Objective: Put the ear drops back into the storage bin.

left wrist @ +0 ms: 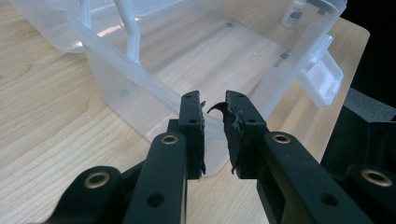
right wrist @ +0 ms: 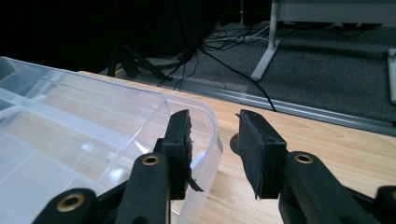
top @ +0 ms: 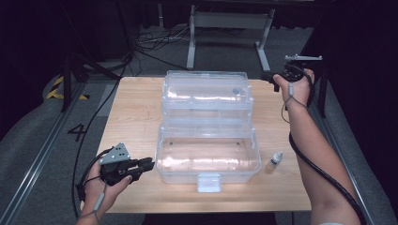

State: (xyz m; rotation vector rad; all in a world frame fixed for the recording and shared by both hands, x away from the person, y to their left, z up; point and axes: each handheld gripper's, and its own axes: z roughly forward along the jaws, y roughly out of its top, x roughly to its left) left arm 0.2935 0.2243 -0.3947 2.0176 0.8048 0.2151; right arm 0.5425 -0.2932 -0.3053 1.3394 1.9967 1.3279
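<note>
- while the clear plastic toolbox [top: 207,140] sits open in the middle of the wooden table [top: 136,122] in the high view, its lid [top: 205,91] lies folded back toward the far edge and its white front latch [top: 209,182] faces the person.
- the left gripper [top: 149,164] rests at the box's near left corner, held in the left hand [top: 105,185]; the right gripper [top: 268,77] hovers by the lid's far right corner, held in the right hand [top: 295,86].
- a small dropper bottle [top: 275,160] stands on the table just right of the box base.
- in the left gripper view, the left gripper [left wrist: 215,119] shows a narrow gap between its jaws, nothing clamped; the box's corner wall [left wrist: 140,79] lies just beyond the tips, the latch [left wrist: 322,79] at the right.
- in the right gripper view, the right gripper [right wrist: 214,135] is moderately spread and holds nothing; the lid's rounded corner rim [right wrist: 212,126] sits between the jaws, close to the left one, though i cannot tell whether it touches.
</note>
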